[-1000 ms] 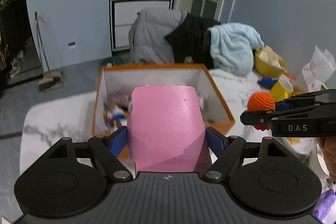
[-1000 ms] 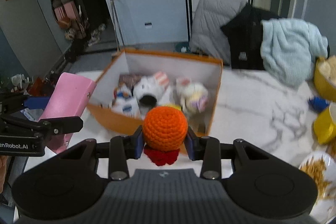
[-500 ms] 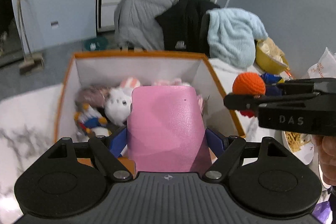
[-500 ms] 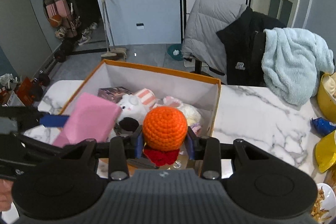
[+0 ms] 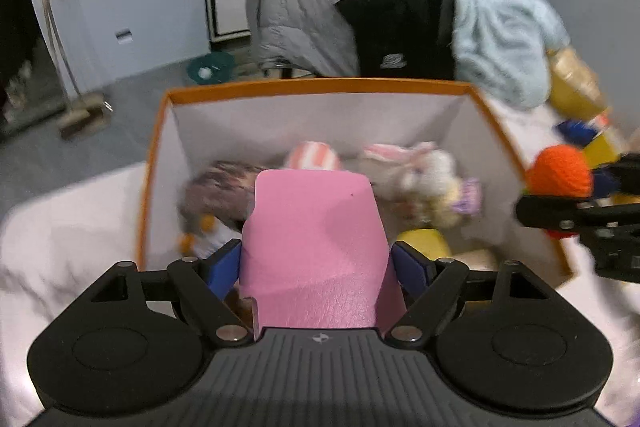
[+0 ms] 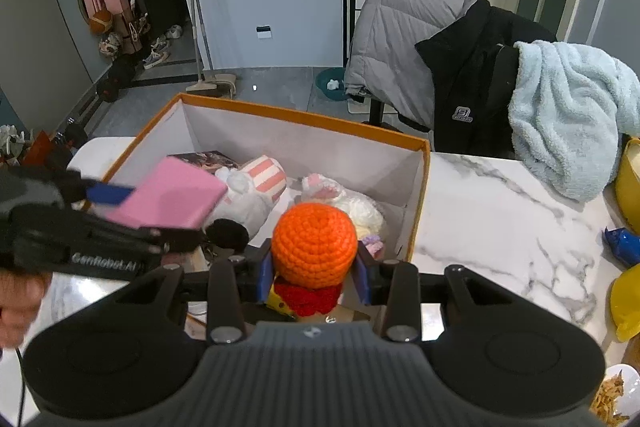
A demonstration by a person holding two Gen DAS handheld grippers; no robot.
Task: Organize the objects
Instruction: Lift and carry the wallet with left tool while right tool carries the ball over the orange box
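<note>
Your left gripper [image 5: 316, 267] has its fingers clamped on the pink case [image 5: 316, 243], which hangs over the near-left part of the orange box [image 5: 320, 85]; your right gripper [image 6: 314, 277] has its fingers clamped on the orange crochet ball [image 6: 314, 245], held above the box's near-right side, close to the front wall. The box sits on the marble table [image 6: 500, 219] and already holds plush toys [image 6: 248, 195] and a dark booklet, so the floor of it is crowded. Judging from this, both items are ready to be dropped in. Lower the case first, since it is flat and wide: tip its far edge down and slide it along the left wall instead of laying it across the plush toys, where it would probably perch and slip. Keep the two grippers apart as you go down, because they look close together from the right wrist view. Bring the ball further in past the front wall before letting go, as it will likely roll, and aim for a gap between the toys.
</note>
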